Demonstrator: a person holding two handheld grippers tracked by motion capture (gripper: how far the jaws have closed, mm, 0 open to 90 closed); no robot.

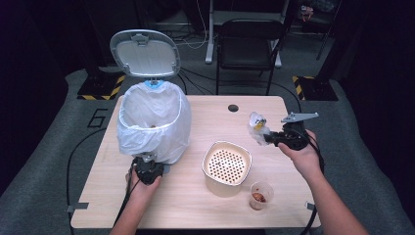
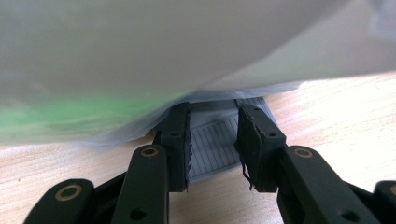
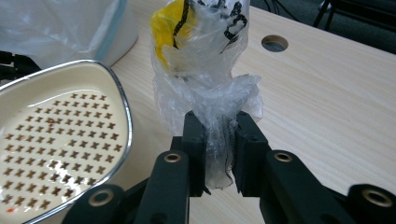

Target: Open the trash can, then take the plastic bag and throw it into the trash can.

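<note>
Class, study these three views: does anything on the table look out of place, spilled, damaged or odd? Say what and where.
Nothing is spilled or broken. The oddest thing is the crumpled plastic wrapper clamped in the right gripper above the table. The bin's lid stands open, and the left gripper sits at its pedal.

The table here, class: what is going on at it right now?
A person is clearing rubbish into a pedal bin lined with a white bag, its lid standing open. The left gripper sits at the bin's grey pedal, jaws either side of it. The right gripper is shut on a crumpled plastic wrapper, held above the table. A perforated cream container and a small cup wait nearby.
</note>
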